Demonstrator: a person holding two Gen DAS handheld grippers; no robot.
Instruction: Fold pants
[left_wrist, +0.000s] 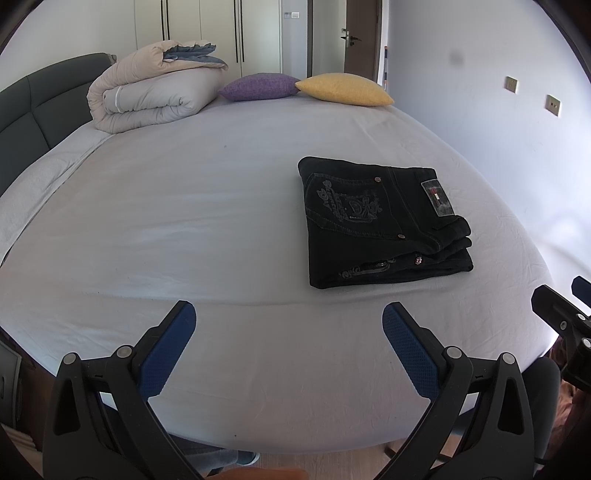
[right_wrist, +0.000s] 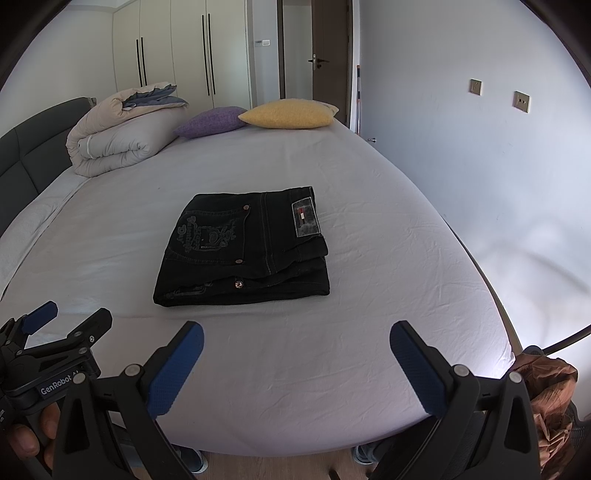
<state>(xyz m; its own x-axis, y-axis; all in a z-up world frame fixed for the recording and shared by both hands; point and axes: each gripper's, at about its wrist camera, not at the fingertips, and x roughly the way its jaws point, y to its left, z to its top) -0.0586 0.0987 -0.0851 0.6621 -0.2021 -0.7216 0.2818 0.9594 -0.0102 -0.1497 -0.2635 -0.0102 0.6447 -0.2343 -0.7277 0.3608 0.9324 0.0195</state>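
Observation:
Black pants (left_wrist: 384, 225) lie folded into a compact square stack on the bed sheet (left_wrist: 184, 229), back pocket embroidery and waistband patch facing up. In the right wrist view the same pants (right_wrist: 243, 251) sit in the middle of the bed. My left gripper (left_wrist: 288, 321) is open above the near edge of the bed, to the left of and short of the pants, with nothing between its blue pads. My right gripper (right_wrist: 297, 339) is open too, a little short of the pants' near edge, holding nothing. The left gripper (right_wrist: 66, 321) shows at the lower left of the right wrist view.
A rolled beige duvet (left_wrist: 155, 88), a purple cushion (left_wrist: 258, 86) and a yellow cushion (left_wrist: 343, 88) lie at the head of the bed beside a dark headboard (left_wrist: 33, 114). A white wall (left_wrist: 498, 129) runs along the right. Wooden floor (right_wrist: 277, 465) and a brown bag (right_wrist: 550, 402) lie below.

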